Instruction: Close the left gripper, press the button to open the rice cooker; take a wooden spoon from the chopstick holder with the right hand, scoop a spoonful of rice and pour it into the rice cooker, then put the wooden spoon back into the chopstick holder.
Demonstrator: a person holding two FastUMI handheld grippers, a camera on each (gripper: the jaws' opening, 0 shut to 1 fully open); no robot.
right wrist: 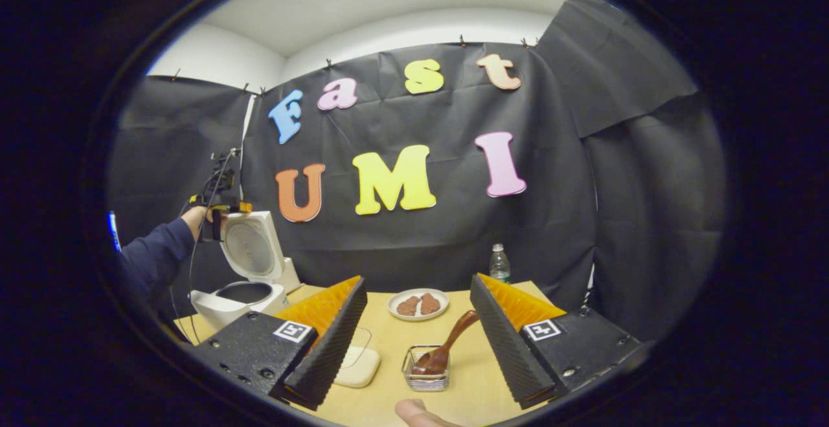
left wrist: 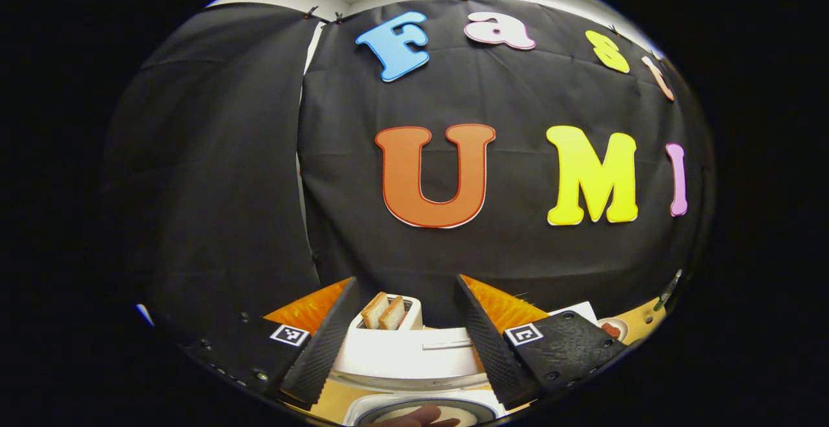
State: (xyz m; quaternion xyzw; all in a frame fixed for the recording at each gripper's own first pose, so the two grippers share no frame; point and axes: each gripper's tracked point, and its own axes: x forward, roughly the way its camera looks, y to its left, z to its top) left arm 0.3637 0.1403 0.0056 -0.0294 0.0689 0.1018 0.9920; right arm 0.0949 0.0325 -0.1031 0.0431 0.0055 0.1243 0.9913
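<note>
In the right gripper view, the right gripper [right wrist: 414, 343] hovers with its fingers spread wide over the wooden spoon [right wrist: 447, 348], which leans in the clear chopstick holder [right wrist: 425, 370] low in the frame between them, untouched. At middle left the white rice cooker [right wrist: 249, 278] stands with its lid up on the tan surface [right wrist: 466, 388], the left gripper [right wrist: 217, 203] above it in a sleeved hand; a plate of food [right wrist: 419, 304] and a water bottle [right wrist: 499, 263] sit before the black-draped booth wall. In the left gripper view, the left gripper's fingers [left wrist: 324, 349] stand wide apart and empty, a toaster with bread slices [left wrist: 388, 313] between them.
</note>
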